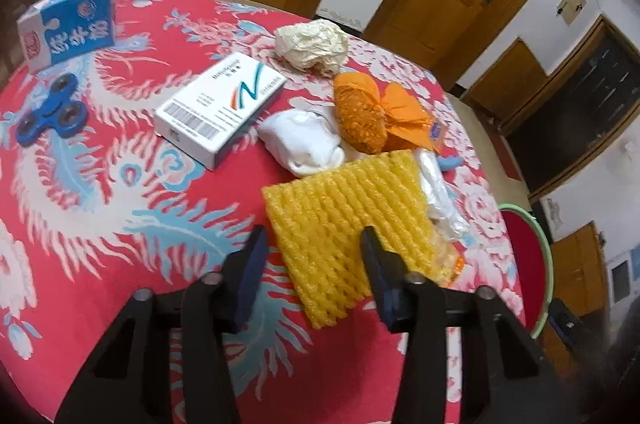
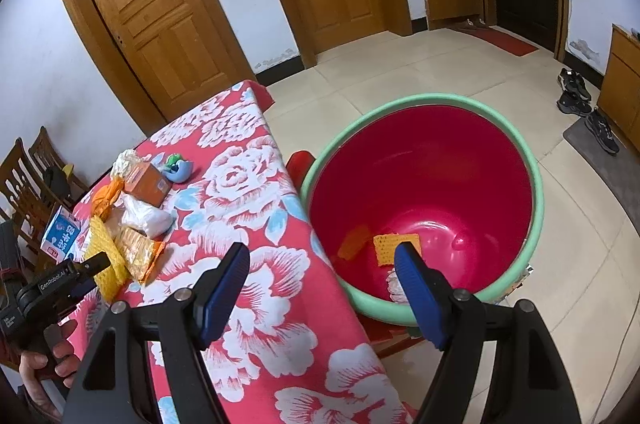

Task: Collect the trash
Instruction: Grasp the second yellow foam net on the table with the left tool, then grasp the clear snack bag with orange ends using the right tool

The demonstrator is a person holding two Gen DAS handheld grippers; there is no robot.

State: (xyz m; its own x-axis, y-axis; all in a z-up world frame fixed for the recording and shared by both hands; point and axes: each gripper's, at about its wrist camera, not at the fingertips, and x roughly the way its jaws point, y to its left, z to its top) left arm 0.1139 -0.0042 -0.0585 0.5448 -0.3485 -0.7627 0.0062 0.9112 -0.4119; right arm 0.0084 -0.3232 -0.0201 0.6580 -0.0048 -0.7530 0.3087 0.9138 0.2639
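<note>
Collection part done: right tongs (image 2: 322, 266) stand released and empty over the red basin (image 2: 536, 207) already holding scraps, while left tongs (image 1: 314, 238), also released, straddle the yellow foam net (image 1: 348, 212) on the counter (image 1: 120, 183), next requiring closure and lift.

Yellow foam net (image 1: 344, 228) lies flat beside crumpled wrappers (image 1: 312, 44).
</note>
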